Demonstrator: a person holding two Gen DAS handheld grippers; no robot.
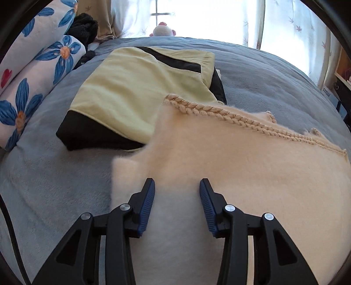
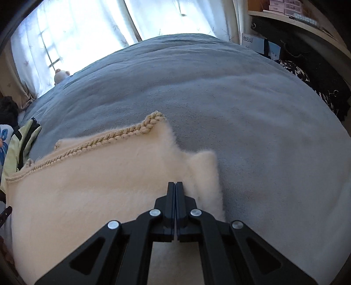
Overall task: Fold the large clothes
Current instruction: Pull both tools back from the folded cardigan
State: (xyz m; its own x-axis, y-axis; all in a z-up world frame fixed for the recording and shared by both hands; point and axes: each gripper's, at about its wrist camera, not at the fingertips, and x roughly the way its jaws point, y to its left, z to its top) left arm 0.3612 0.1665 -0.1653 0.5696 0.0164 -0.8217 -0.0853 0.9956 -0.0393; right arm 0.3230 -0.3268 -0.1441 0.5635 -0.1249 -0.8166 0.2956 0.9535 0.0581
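A fluffy cream garment [image 1: 230, 157] with a braided gold-flecked trim [image 1: 219, 111] lies spread on the grey-blue bed cover [image 1: 263, 72]. My left gripper [image 1: 177, 183] is open, jaws apart just over the garment's left part, holding nothing. In the right wrist view the same cream garment [image 2: 98, 175] shows with its braided trim [image 2: 122, 133]. My right gripper [image 2: 176, 185] is shut, fingers pressed together over the garment's right edge; no cloth shows between them.
A folded pale-yellow and black garment [image 1: 131, 92] lies beyond the cream one, also at the left edge of the right wrist view [image 2: 24, 140]. Flowered pillows [image 1: 33, 87] lie left. A plush toy [image 1: 163, 29] sits by the curtained window. Shelves [image 2: 296, 19] stand right of the bed.
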